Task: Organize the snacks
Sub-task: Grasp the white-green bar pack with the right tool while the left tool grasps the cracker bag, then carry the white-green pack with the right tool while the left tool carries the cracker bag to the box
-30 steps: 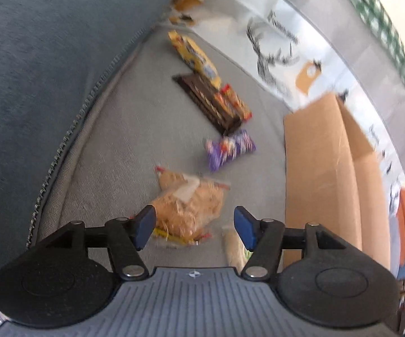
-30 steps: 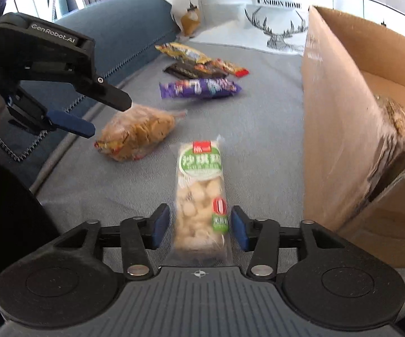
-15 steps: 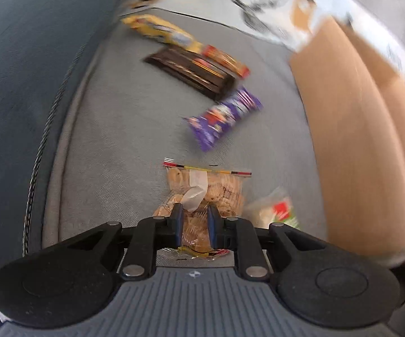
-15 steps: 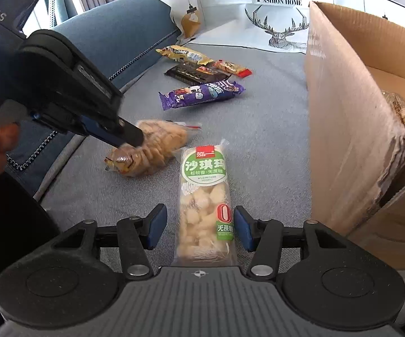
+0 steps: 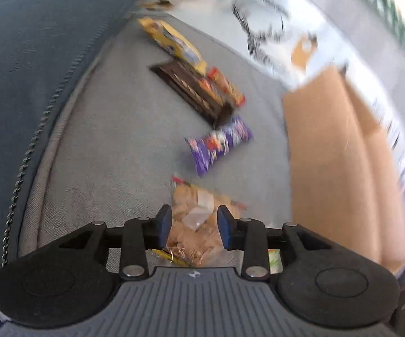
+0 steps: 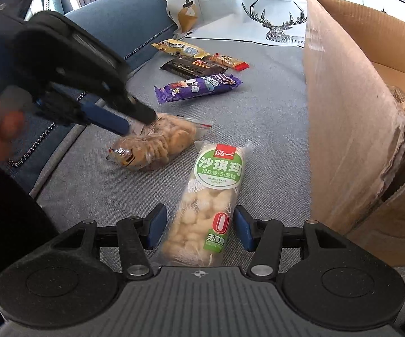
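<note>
A clear bag of biscuits (image 5: 199,224) lies on the grey sofa seat (image 5: 112,151). My left gripper (image 5: 194,226) stands open around it, a blue finger on each side; in the right wrist view the left gripper (image 6: 126,125) reaches down onto the bag (image 6: 157,143). My right gripper (image 6: 198,227) is open, its fingers either side of a green-labelled sachima pack (image 6: 208,199) without touching it. An open cardboard box (image 6: 351,118) stands to the right.
Further back lie a purple snack pack (image 6: 197,88), a dark chocolate pack (image 6: 191,67), a yellow pack (image 6: 180,48) and a small orange-red pack (image 6: 229,61). A blue backrest (image 6: 118,28) is on the left. A white deer-print cushion (image 6: 272,19) is behind.
The left gripper closed on the biscuit bag half a second ago and has opened again. The right gripper's jaws have widened slightly around the sachima pack.
</note>
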`<act>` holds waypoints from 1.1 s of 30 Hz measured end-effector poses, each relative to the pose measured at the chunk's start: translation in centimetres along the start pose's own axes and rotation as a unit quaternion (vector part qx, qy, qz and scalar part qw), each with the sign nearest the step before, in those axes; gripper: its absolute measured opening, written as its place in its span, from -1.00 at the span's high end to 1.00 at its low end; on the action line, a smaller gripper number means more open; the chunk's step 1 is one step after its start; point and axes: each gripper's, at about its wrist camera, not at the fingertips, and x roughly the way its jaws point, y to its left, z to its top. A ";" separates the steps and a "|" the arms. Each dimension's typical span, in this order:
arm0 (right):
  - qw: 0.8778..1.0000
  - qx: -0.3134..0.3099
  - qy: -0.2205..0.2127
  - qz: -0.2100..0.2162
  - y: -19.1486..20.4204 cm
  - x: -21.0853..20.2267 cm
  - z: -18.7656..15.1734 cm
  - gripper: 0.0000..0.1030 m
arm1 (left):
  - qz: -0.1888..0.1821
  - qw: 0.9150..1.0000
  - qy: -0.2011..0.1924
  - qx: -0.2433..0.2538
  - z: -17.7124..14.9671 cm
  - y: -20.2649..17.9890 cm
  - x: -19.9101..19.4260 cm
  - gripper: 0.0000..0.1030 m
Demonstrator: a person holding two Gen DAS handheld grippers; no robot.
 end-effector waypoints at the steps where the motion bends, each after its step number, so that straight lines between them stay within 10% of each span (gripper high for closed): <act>1: 1.000 0.000 0.000 0.000 0.0 0.0 0.0 -0.06 | -0.008 1.000 -0.011 -0.003 -0.1 0.2 -0.5 0.26; 10: 1.000 0.005 -0.003 -0.007 0.0 0.1 0.0 -0.06 | 0.108 0.989 0.025 0.100 -0.3 -3.6 2.4 -0.27; 18: 1.000 0.004 -0.001 -0.008 0.2 0.2 0.0 -0.09 | 0.109 0.985 0.051 0.120 0.2 -4.2 4.6 -0.72; 23: 1.000 0.001 -0.001 -0.009 0.4 0.3 0.0 -0.13 | 0.080 0.976 0.023 0.201 -1.7 -6.6 4.1 0.21; 33: 1.000 -0.002 -0.003 -0.015 0.5 0.2 -0.1 -0.04 | 0.062 0.981 -0.024 0.182 -2.3 -6.1 1.5 0.27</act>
